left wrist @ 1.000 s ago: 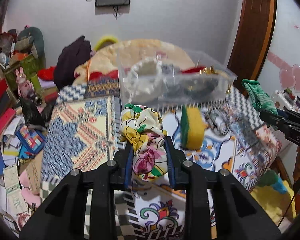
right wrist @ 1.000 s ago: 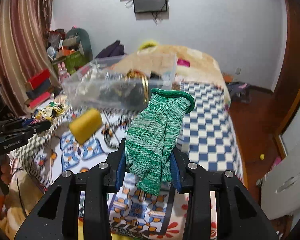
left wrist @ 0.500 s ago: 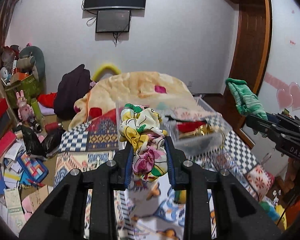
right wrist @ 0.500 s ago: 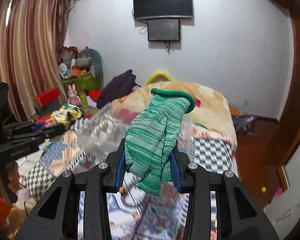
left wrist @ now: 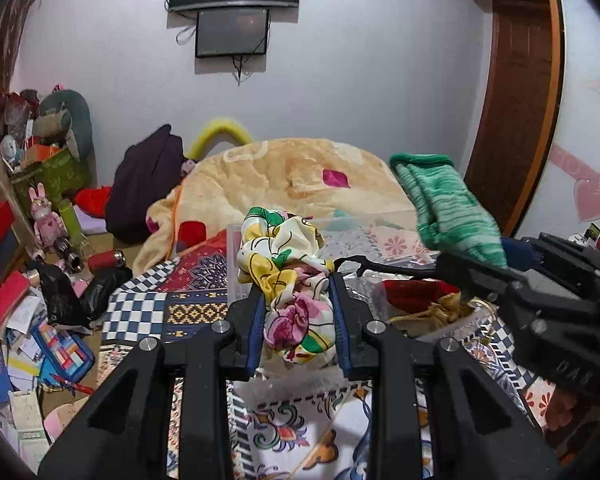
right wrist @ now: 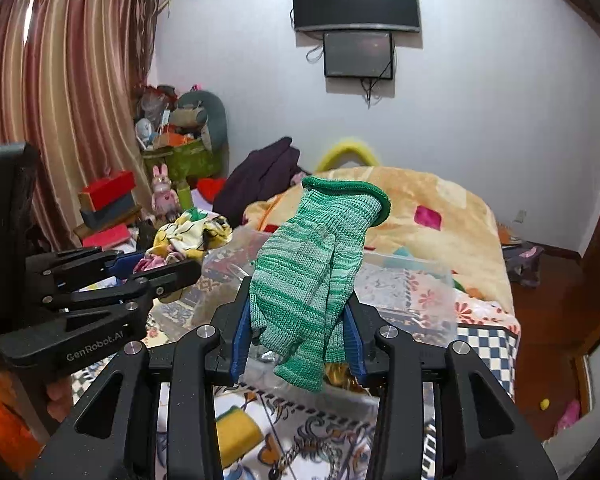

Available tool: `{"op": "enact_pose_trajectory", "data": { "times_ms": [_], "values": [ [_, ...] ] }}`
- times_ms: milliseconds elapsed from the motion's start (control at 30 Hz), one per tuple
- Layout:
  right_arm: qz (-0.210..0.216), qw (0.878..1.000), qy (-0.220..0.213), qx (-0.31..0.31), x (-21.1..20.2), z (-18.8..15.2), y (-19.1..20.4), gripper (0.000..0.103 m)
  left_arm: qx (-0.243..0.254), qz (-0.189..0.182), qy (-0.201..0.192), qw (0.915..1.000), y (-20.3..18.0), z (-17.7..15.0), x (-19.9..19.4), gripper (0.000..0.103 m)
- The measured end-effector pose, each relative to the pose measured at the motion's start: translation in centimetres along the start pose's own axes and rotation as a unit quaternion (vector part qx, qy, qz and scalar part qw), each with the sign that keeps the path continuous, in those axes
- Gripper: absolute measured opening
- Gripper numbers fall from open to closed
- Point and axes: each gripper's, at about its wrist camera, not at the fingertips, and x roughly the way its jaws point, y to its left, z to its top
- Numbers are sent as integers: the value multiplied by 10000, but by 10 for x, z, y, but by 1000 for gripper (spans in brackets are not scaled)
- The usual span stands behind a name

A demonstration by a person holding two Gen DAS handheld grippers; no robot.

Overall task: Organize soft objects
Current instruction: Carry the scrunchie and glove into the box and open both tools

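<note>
My left gripper (left wrist: 298,320) is shut on a floral cloth (left wrist: 288,280), yellow, white and pink, held up over the near edge of a clear plastic box (left wrist: 380,240). The cloth also shows in the right wrist view (right wrist: 188,236). My right gripper (right wrist: 298,336) is shut on a green striped knit glove (right wrist: 316,272), held above the same clear box (right wrist: 400,284). The glove also shows in the left wrist view (left wrist: 444,208), at the right over the box. The box holds a red and gold pouch (left wrist: 420,300).
A yellow-green sponge (right wrist: 232,436) and a chain (right wrist: 296,456) lie on the patterned cloth (left wrist: 300,432) below. A beige blanket (left wrist: 300,176) covers the bed behind. Toys, boxes and papers crowd the floor at the left (left wrist: 20,320). A wooden door frame (left wrist: 516,120) stands at the right.
Both grippers have risen and moved forward, so the box now lies just below them. The two grippers have come closer together. Each still holds its item.
</note>
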Motion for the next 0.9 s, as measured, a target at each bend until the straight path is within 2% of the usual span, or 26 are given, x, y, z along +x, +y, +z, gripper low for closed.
{"op": "enact_pose_trajectory", "data": {
  "times_ms": [233, 433, 633, 700, 900],
  "values": [
    [-119, 9986, 519, -15, 36, -3, -6, 37, -14, 137, 349, 9993, 1, 0, 40, 29],
    [-137, 9966, 813, -51, 48, -12, -9, 38, -66, 65, 577, 9983, 0, -3, 59, 29],
    [-168, 9958, 898, -68, 50, -9, -8, 49, -91, 107, 688, 9975, 4, -4, 65, 41],
    [-133, 9958, 900, 30, 47, -8, -11, 57, -141, 58, 684, 9975, 5, -3, 62, 46],
    [-100, 9966, 801, 145, 33, -5, -17, 59, -161, -45, 502, 9986, 5, -1, 43, 58]
  ]
}}
